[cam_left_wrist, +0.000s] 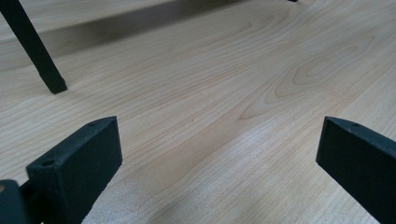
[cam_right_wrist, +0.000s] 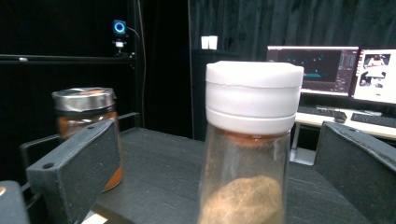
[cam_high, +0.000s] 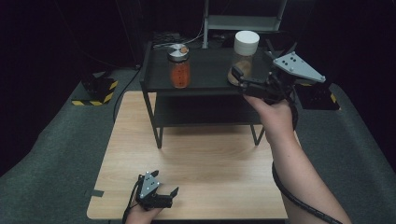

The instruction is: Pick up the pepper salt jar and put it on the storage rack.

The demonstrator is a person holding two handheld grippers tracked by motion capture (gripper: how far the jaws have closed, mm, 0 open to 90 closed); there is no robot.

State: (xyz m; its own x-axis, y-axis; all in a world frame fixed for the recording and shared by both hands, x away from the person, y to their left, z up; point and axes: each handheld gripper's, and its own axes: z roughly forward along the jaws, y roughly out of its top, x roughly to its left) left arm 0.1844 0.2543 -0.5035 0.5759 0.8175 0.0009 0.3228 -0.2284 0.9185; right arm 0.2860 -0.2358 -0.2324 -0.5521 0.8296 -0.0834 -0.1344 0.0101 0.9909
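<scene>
A clear jar with a white lid (cam_high: 246, 44) holding brown powder stands on the right of a black shelf's top (cam_high: 205, 77). My right gripper (cam_high: 239, 77) is open around it: in the right gripper view the jar (cam_right_wrist: 254, 98) sits between the two jaws with a gap on each side. A second jar (cam_high: 179, 67) with a metal lid and orange contents stands on the left of the shelf top (cam_right_wrist: 163, 172), also seen as the jar (cam_right_wrist: 86, 121) behind the left jaw. My left gripper (cam_high: 166, 183) rests open and empty near the table's front edge (cam_left_wrist: 217, 154).
The shelf stands at the back of a light wooden table (cam_high: 196, 177), with a lower tier beneath and thin black legs (cam_left_wrist: 39, 56). Grey carpet surrounds the table. A yellow-and-black striped base (cam_high: 95, 91) sits on the floor at left. Monitors (cam_right_wrist: 308, 70) glow far behind.
</scene>
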